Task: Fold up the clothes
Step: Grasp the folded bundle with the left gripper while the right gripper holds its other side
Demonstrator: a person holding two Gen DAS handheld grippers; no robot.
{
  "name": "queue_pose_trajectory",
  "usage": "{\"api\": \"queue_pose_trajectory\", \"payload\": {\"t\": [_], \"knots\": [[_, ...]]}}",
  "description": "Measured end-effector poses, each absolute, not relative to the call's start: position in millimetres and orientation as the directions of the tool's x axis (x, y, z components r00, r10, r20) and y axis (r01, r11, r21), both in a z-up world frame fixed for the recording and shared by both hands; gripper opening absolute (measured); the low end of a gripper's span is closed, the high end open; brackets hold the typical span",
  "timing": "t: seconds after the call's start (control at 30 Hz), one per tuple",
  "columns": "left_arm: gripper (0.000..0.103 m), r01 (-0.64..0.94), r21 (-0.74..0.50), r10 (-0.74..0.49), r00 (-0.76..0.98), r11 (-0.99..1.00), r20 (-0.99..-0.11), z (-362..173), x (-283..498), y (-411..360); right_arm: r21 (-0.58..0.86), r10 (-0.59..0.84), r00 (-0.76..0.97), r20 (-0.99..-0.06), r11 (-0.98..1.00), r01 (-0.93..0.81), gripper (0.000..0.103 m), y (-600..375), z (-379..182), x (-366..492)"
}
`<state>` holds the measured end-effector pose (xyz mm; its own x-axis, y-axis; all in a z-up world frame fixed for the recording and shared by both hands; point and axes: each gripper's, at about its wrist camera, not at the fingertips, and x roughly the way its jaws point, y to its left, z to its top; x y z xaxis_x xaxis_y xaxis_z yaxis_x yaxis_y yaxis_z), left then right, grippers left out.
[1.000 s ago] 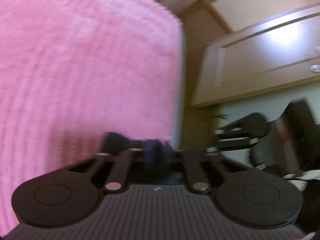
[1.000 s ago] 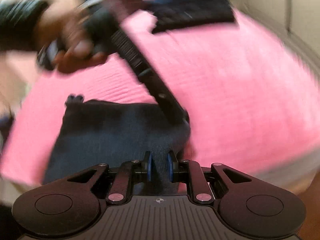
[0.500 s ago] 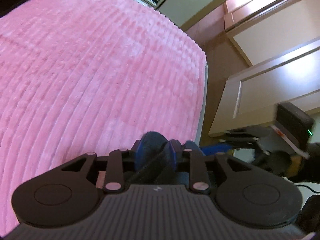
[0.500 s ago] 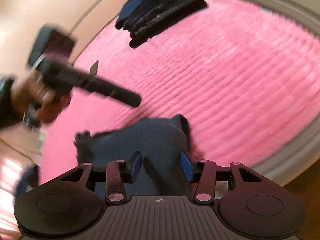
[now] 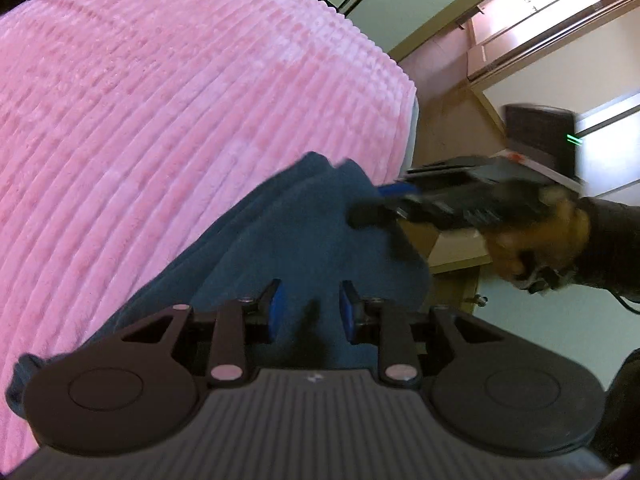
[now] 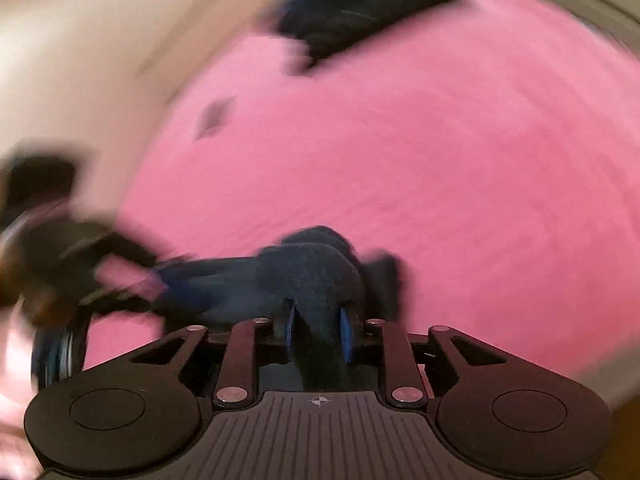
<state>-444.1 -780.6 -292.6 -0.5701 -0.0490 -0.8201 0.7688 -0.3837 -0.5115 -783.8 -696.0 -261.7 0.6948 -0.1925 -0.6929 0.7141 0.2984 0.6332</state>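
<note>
on the pink ribbed blanket (image 5: 168, 92), the dark blue garment (image 5: 280, 240), half a second ago bunched small at the left gripper (image 5: 310, 312), is now seen drawn out between it and the right gripper (image 6: 318, 330), each pinching cloth, so the fold is judged under way.

We are seeing soft, even indoor light; the right wrist view is smearing heavily, and fisheye edges are bending.

pink blanket (image 5: 160, 120) bare beyond garment (image 5: 304, 240).
</note>
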Motion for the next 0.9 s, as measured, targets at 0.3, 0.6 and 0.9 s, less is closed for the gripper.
{"api": "queue_pose_trajectory", "payload": {"t": [0.3,0.6,0.9], "knots": [[0.016,0.775,-0.431,-0.093,-0.526,-0.462,-0.845,-308.1,-488.0,-811.5,0.641,-0.308,0.662,-0.683,0.182,0.746,0.07,-657.6,-243.7,-808.7],[0.01,0.751,-0.416,-0.011,-0.491,-0.513,-0.871,-329.1,-488.0,-839.9,0.655,-0.231,0.655,-0.719,0.088,0.75,0.044,-631.6,-263.4,-819.6],[0.016,0.694,-0.475,-0.054,-0.592,-0.541,-0.804,-290.1,-506.3,-834.8,0.674,-0.253,0.7,-0.667,0.194,0.713,0.044,-648.4,-234.6,-805.8]]}}
